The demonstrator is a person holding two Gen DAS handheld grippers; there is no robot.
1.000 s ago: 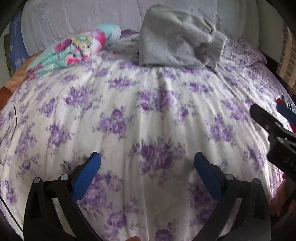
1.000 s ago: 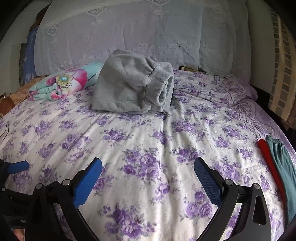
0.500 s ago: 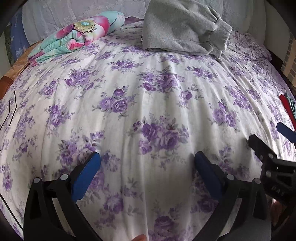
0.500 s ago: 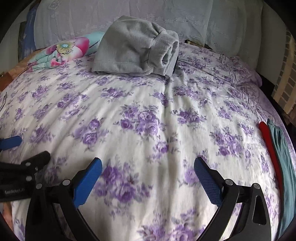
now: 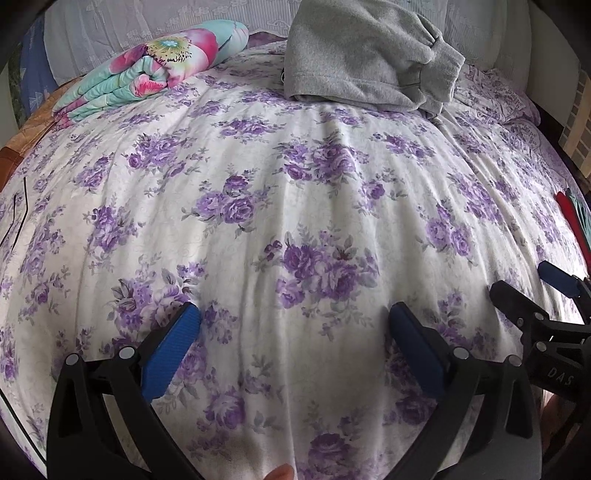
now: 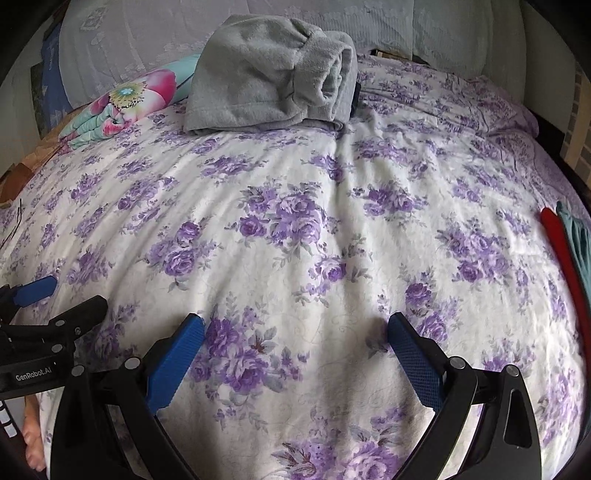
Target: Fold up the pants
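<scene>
The grey pants lie folded in a thick bundle at the far end of the bed, cuffs to the right; they also show in the right wrist view. My left gripper is open and empty, low over the floral sheet near the front of the bed. My right gripper is open and empty beside it, to its right. Both are far from the pants. Each gripper shows at the edge of the other's view.
A white sheet with purple flowers covers the bed. A rolled flowery blanket lies at the far left. Pale pillows stand behind the pants. Red and teal cloth lies at the right edge.
Both grippers have drawn back toward the front of the bed and tilted down, staying open. The folded pants have not moved.
</scene>
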